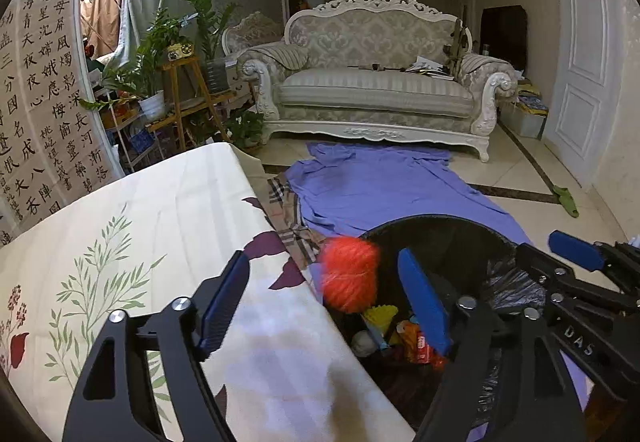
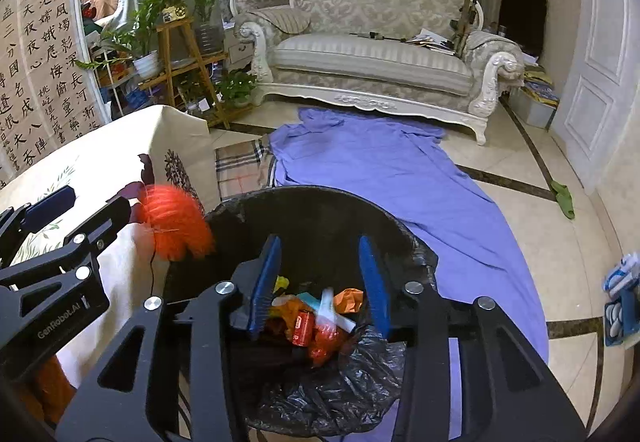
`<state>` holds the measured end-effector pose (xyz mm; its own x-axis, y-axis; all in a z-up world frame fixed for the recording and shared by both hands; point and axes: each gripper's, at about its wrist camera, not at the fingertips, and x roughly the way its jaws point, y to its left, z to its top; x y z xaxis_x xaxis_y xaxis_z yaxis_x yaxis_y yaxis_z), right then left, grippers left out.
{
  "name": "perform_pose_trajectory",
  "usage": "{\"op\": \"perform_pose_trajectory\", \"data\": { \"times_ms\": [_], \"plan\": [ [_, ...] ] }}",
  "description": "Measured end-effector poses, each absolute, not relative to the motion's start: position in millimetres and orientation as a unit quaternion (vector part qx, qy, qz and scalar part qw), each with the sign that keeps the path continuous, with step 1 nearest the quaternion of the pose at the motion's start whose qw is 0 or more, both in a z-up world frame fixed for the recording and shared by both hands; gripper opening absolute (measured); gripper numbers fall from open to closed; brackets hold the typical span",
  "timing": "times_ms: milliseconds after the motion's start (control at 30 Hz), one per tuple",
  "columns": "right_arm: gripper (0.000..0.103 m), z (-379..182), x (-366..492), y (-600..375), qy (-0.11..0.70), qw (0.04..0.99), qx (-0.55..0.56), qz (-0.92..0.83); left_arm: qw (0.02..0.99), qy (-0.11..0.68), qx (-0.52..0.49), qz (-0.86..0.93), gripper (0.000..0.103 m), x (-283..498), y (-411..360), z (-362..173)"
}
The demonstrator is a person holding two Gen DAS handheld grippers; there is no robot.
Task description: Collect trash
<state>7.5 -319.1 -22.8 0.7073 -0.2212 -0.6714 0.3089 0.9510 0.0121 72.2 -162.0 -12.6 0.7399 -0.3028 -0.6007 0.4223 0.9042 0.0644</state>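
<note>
Trash bin (image 2: pixel 316 210): round, black, lined w/ a crinkly glossy black plastic bag (image 2: pixel 340 390), standing on the floor just beside the table edge. Inside, a heap of mixed trash (image 2: pixel 316 322): red can-like cylinder, orange crumpled wrappers, yellow bits, a pale stick-shaped piece that's blurred.

Orange-red fluffy ball (image 1: pixel 350 274), fuzzy/hairy texture, blurred, in mid-air between the left gripper (image 1: pixel 324 306) fingers, above the bin's rim next to the table corner. Pads don't touch it; the left tongs are spread wide, released. In the right wrist view a thin dark string hangs under the ball.

Right gripper (image 2: pixel 320 282) over the bin opening, jaws partly apart, nothing pressed between the ribbed blue pads; the pale blurred piece sits between and below them, seemingly loose. Both grippers: matte black frames, silver bolts, flat blue pads.

Table (image 1: pixel 160 242) covered w/ a smooth cream cloth, printed green leaves + dark purple shapes. Floor: glossy beige tile w/ dark stripes, a wrinkled blue-violet sheet (image 2: pixel 380 170) spread on it, plaid fabric (image 2: pixel 240 162) beside that. Behind: ornate white carved sofa (image 1: pixel 376 82) w/ striped cushion, potted plants (image 1: pixel 160 54) on a wooden stand, calligraphy sheets (image 1: pixel 44 102) at left.
</note>
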Motion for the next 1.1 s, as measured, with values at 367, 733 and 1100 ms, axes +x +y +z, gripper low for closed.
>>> {"op": "perform_pose_trajectory", "data": {
  "times_ms": [367, 733, 1100],
  "plan": [
    [0.056, -11, -4, -311, 0.338, 0.927, 0.056, -0.152, 0.931, 0.304, 0.073, -0.188, 0.081, 65, -142, -3],
    [0.063, 2, -25, -303, 0.319, 0.933, 0.043, -0.161, 0.938, 0.29, 0.067, -0.179, 0.082, 42, -126, 5],
    [0.063, 4, -36, -299, 0.315, 0.934, 0.039, -0.163, 0.939, 0.286, 0.064, -0.178, 0.083, 34, -119, 8]
  ]
}}
